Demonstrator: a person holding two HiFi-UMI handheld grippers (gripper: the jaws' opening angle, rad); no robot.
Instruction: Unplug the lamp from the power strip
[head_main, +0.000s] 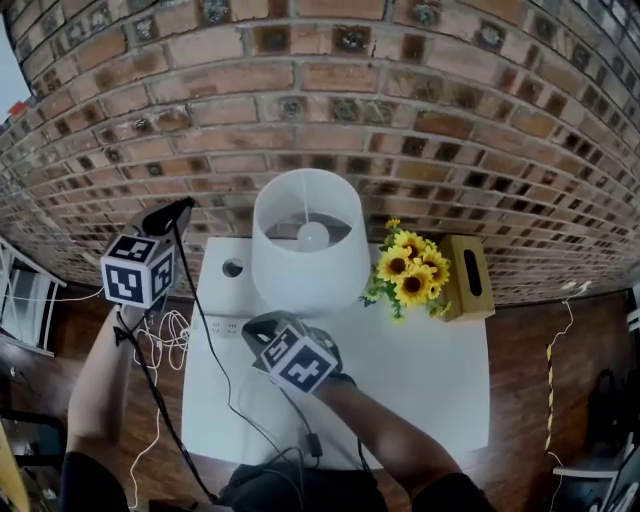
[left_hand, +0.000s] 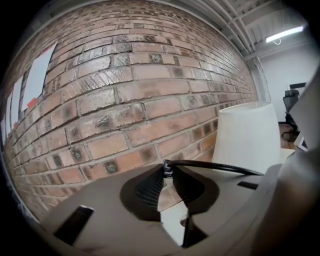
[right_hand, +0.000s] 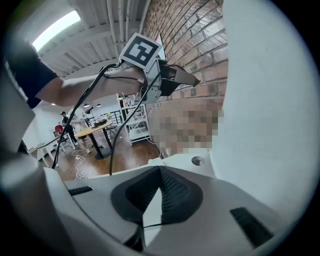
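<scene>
Nearest to you is your right tool (head_main: 257, 329), low over the white desk (head_main: 430, 380), just in front of the lamp (head_main: 305, 270). In the right gripper view its jaws are together at the tips, with nothing between them, and the white shade fills the right side. Your left tool (head_main: 184, 206) is held up at the left, off the desk edge, in front of the brick wall (head_main: 400, 110). Its jaws are clamped on the end of a black cord (left_hand: 215, 167), probably at the plug, but this part is too small to be sure. The cord hangs down from there. The power strip (head_main: 224, 326) lies flat on the desk, left of your right tool. Sunflowers (head_main: 410, 270) stand to the right of the lamp.
</scene>
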